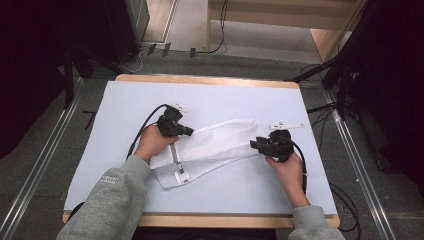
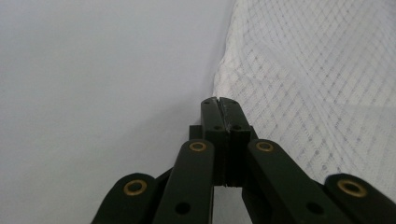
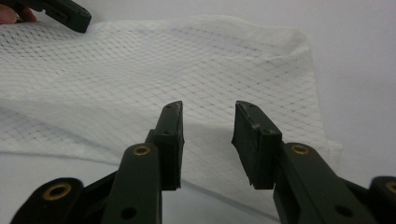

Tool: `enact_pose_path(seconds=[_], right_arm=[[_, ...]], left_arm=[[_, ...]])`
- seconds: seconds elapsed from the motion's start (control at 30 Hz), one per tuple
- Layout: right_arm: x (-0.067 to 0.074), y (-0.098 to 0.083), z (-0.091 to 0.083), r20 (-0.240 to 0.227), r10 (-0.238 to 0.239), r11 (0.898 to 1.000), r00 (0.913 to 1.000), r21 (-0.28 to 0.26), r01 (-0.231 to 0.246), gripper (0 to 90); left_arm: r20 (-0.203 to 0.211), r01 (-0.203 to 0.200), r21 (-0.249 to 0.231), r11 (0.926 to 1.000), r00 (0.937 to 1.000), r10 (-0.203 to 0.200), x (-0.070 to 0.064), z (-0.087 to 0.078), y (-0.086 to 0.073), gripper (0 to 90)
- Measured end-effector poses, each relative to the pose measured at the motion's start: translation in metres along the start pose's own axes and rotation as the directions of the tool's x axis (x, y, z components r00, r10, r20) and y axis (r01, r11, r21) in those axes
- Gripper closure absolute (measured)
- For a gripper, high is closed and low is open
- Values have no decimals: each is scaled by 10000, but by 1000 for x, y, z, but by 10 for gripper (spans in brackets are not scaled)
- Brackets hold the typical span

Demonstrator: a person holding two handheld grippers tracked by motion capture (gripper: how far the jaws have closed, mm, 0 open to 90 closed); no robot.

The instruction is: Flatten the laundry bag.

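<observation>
The white mesh bag (image 1: 212, 147) lies flat on the worktop (image 1: 125, 100). The left gripper (image 2: 219, 100) has its jaws closed at the bag's edge, apparently empty; the right gripper (image 3: 208, 135) is open, mesh just beyond its jaws. Likely the grasping step; next, pinch both ends.

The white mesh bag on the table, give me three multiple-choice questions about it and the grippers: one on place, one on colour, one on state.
1. Where does the mesh bag lie?
A. between the two grippers
B. on the floor
C. at the table's far edge

2. What colour is the bag?
A. black
B. white
C. red

3. How do the right gripper jaws stand?
A. closed together
B. apart over the mesh
C. clamped on a cable

Answers: A, the left gripper sits at one end, the right at the other; B, white netting; B, a clear gap shows between the pads.
</observation>
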State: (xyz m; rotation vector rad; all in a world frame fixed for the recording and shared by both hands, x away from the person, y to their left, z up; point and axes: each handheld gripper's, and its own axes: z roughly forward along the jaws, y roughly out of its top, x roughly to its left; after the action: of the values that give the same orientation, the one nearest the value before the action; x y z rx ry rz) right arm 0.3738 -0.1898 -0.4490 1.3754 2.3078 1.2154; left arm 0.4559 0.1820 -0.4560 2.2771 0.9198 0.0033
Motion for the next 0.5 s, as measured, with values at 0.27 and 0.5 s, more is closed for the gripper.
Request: enact_pose_path(seconds=[0.27,0.5], right_arm=[[-1,0,0,1,42,10000,10000,-38,-42,644],[-3,0,0,35,109,9999,9999,-71,-108,648]], left_arm=[[-363,529,-452,9976,9978,-546,11,-15,-2,900],[-612,1201,-1042,9873,9900,-1269,30,-37,-11,900]])
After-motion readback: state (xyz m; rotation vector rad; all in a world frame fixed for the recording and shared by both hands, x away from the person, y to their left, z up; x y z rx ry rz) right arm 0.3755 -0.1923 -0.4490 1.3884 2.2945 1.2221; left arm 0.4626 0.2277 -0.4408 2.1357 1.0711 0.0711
